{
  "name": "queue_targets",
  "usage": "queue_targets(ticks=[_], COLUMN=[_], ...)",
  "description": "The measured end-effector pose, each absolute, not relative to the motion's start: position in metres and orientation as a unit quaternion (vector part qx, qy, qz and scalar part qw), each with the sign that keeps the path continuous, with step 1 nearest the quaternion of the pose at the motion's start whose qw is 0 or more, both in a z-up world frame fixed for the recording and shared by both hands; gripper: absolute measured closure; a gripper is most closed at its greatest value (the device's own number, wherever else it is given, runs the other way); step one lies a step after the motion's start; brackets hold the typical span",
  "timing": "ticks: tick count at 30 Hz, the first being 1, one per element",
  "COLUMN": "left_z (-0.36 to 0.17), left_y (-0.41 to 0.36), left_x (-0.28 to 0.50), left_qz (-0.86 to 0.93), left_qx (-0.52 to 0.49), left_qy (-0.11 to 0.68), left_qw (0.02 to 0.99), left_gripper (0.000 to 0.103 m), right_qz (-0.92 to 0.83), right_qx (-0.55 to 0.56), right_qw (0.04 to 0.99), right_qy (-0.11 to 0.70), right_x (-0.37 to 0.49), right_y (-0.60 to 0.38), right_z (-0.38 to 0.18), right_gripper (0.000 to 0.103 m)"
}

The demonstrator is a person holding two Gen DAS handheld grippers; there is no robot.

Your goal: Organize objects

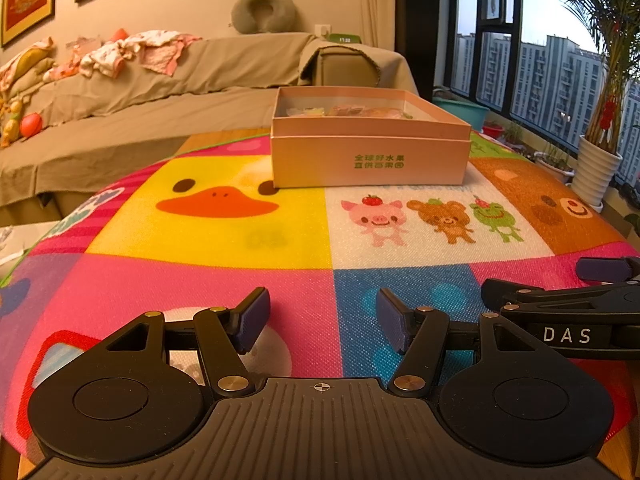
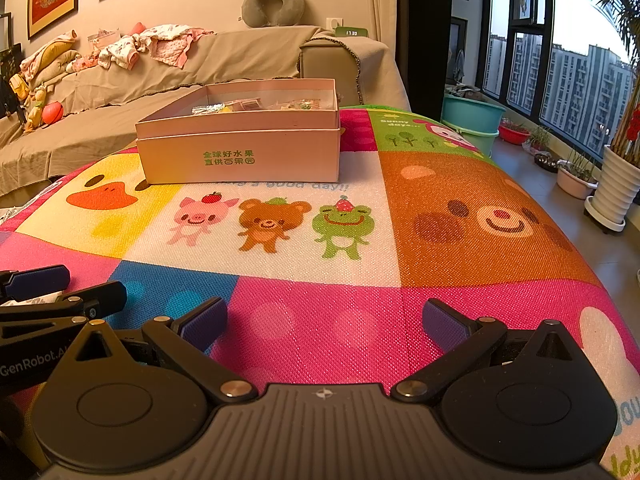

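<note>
A pink cardboard box [image 1: 370, 160] with green print stands open at the far side of the cartoon mat [image 1: 208, 240]. It holds several small wrapped items [image 1: 348, 111]. It also shows in the right wrist view [image 2: 240, 156], with the items [image 2: 256, 106] inside. My left gripper [image 1: 322, 320] is open and empty, low over the near part of the mat. My right gripper [image 2: 324, 324] is open and empty, beside it on the right. The right gripper's fingers [image 1: 560, 304] show at the left view's right edge; the left gripper's fingers [image 2: 60, 296] show at the right view's left edge.
A sofa [image 1: 160, 80] with clothes and a neck pillow [image 1: 264, 12] stands behind the table. Teal tubs [image 2: 472, 120] and potted plants [image 2: 616, 184] line the window on the right. The mat [image 2: 440, 220] drops off at its right edge.
</note>
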State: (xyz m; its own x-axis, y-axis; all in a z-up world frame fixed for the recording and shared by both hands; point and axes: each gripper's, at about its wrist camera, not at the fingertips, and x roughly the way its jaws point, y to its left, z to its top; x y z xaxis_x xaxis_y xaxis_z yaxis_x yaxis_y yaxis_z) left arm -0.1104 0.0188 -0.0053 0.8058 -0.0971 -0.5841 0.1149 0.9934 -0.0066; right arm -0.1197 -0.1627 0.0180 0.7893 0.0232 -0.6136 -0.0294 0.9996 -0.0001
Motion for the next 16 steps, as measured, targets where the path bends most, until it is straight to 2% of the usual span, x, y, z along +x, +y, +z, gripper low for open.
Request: queue_targets(ticks=[16], left_z=[-0.0055], left_y=[0.0173], left_x=[-0.1118], left_qz=[-0.057], left_qx=[0.019], left_qy=[0.306], left_qw=[0.95], left_gripper=[0.038], right_qz=[0.014], right_qx=[-0.005], right_qw=[0.946], right_qy=[0.324], right_x=[-0.1197], right_y=[-0.1627], right_z=[0.0178], right_gripper=[0.0])
